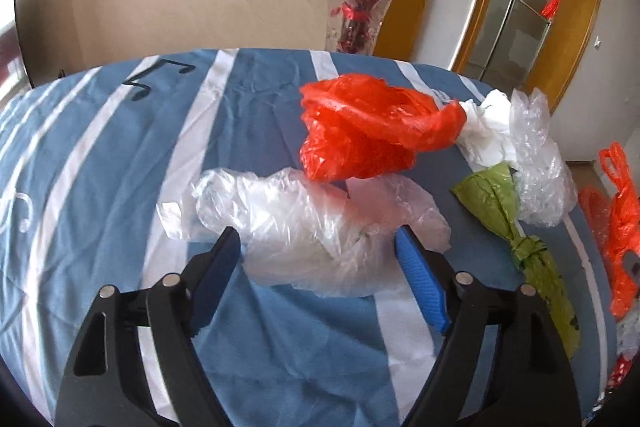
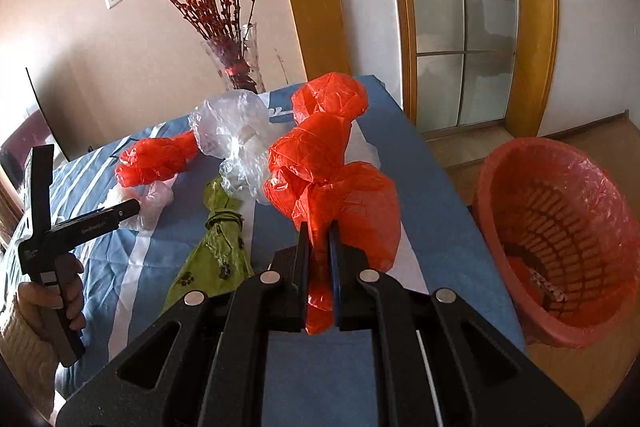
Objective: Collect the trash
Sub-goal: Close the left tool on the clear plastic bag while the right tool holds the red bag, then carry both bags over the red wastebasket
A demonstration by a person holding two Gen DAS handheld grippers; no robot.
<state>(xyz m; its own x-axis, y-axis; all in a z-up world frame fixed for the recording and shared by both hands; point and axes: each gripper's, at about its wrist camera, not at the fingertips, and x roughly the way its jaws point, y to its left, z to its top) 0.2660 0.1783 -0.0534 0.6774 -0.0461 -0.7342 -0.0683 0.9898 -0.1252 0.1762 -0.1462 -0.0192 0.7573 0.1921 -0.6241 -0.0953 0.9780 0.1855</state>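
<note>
Left wrist view: left tongs (image 1: 318, 247) stand released, pads straddling a clear plastic bag (image 1: 320, 227) on the striped counter (image 1: 100, 155), not pressing it. Right wrist view: right tongs (image 2: 319, 247) are clenched on a red plastic bag (image 2: 332, 179), the lined red basket (image 2: 560, 243) lying rightward. Risk: the thin film could slip free or snag neighbouring bags.

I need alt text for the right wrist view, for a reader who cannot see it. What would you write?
The right gripper has its jaws shut on a crumpled red plastic bag above a blue striped tablecloth. A red-lined basket stands on the floor to the right. Clear, red and green bags lie further left, near the left gripper.
</note>
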